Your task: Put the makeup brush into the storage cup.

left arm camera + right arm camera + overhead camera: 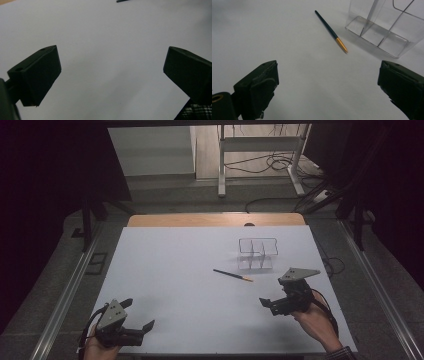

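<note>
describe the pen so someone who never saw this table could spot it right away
On the white table, look right of centre, just in front of the clear divided organizer. The pen lies flat there, apart from it: thin, dark, with a gold tip, the sole slender thing.

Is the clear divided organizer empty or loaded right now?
Empty. The clear organizer stands upright and its compartments show bare floor through the walls. The pen lies flat on the table beside it, apart.

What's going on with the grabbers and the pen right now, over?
Left gripper open, empty, near table edge. Right gripper open, empty, short of the pen. Pen flat on table beside clear organizer. Nothing between.
</note>
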Demonstrator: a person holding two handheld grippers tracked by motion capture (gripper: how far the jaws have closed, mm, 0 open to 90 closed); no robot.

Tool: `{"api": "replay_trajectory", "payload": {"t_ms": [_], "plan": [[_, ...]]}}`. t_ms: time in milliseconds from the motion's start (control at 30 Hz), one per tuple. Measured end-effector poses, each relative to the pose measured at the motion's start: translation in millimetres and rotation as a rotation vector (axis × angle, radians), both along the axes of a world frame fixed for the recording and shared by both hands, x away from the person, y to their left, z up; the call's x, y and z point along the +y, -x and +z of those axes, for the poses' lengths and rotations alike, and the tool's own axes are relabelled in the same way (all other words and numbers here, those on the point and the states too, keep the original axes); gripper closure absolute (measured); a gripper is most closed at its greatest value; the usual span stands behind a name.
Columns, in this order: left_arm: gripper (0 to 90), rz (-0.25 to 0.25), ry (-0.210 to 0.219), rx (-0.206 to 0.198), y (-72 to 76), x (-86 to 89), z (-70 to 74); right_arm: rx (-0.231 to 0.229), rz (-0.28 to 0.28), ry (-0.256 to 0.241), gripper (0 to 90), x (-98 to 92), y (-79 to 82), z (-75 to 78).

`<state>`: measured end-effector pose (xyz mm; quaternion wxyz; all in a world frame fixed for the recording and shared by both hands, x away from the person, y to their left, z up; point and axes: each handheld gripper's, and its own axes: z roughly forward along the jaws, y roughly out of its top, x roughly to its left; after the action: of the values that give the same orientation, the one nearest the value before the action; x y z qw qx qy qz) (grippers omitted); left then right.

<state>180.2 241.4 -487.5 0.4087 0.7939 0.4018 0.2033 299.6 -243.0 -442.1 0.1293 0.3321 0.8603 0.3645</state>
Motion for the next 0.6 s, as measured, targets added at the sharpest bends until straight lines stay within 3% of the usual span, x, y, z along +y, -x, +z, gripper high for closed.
{"api": "replay_trajectory", "payload": {"t_ms": [600], "plan": [[1.8, 0.007, 0.004, 0.002, 0.0, 0.7, 0.1, 0.037, -0.01, 0.049, 3.2, 16.5, -17.0, 4.7]]}}
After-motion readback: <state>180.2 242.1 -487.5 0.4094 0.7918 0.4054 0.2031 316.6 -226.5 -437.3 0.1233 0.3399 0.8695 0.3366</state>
